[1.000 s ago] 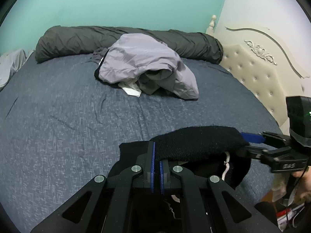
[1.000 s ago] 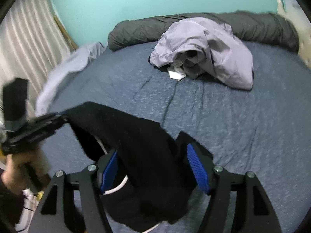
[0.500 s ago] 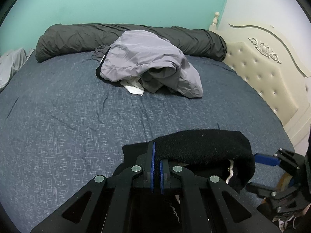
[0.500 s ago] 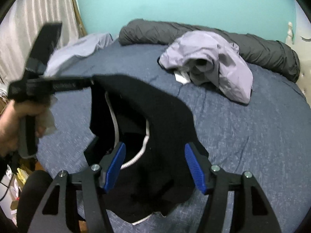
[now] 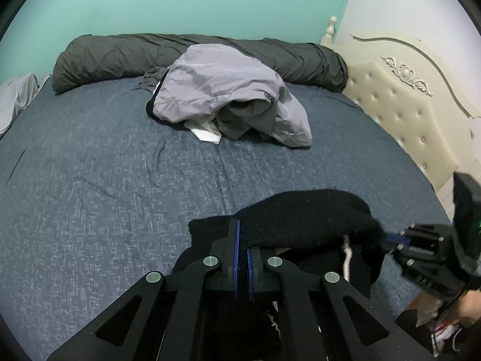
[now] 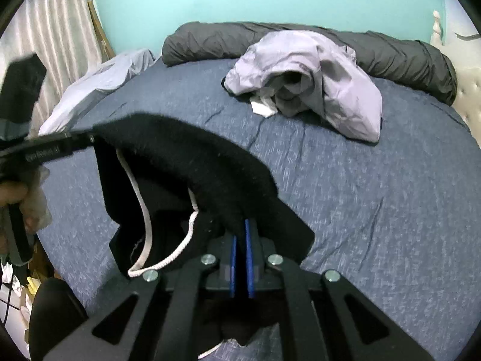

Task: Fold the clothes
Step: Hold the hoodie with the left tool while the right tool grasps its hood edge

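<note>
A black fleece garment (image 5: 303, 219) with a white drawstring (image 6: 147, 234) hangs stretched over the near edge of the blue bed (image 5: 120, 180). My left gripper (image 5: 242, 240) is shut on one end of its thick band. My right gripper (image 6: 240, 231) is shut on the other end of the same band (image 6: 195, 162). In the left wrist view the right gripper (image 5: 393, 239) shows at the right edge, pinching the cloth. In the right wrist view the left gripper (image 6: 87, 141) shows at the left, held by a hand (image 6: 12, 192).
A crumpled lilac and grey pile of clothes (image 5: 228, 96) lies mid-bed, with a rolled dark grey duvet (image 5: 120, 57) behind it against the teal wall. A cream tufted headboard (image 5: 405, 105) stands on the right. Pale bedding (image 6: 99, 81) and a curtain (image 6: 54, 30) are on the left.
My right gripper's jaws, wide apart around the black cloth before, have come together on the band. The right gripper shifted a little; the left one stayed put with its grip.
</note>
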Demonstrator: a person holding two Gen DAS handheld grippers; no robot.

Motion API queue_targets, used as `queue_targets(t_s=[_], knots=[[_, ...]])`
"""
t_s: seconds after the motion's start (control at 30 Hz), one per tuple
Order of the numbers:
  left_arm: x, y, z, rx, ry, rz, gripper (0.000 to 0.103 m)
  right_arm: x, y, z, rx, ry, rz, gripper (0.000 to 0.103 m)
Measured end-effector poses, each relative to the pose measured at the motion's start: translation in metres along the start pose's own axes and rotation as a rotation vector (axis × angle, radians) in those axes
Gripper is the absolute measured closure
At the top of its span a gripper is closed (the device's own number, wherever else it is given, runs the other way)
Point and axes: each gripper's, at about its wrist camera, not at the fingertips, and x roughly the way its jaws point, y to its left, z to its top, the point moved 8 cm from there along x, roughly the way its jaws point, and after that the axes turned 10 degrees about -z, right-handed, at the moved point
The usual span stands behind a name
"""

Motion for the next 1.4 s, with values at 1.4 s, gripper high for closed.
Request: queue_targets(t_s=[1.4], knots=[[0.047, 0.041, -0.060, -0.027, 0.066, 0.077, 0.055, -0.012, -0.001, 0.016, 0.000, -0.033, 0.087, 0.098]])
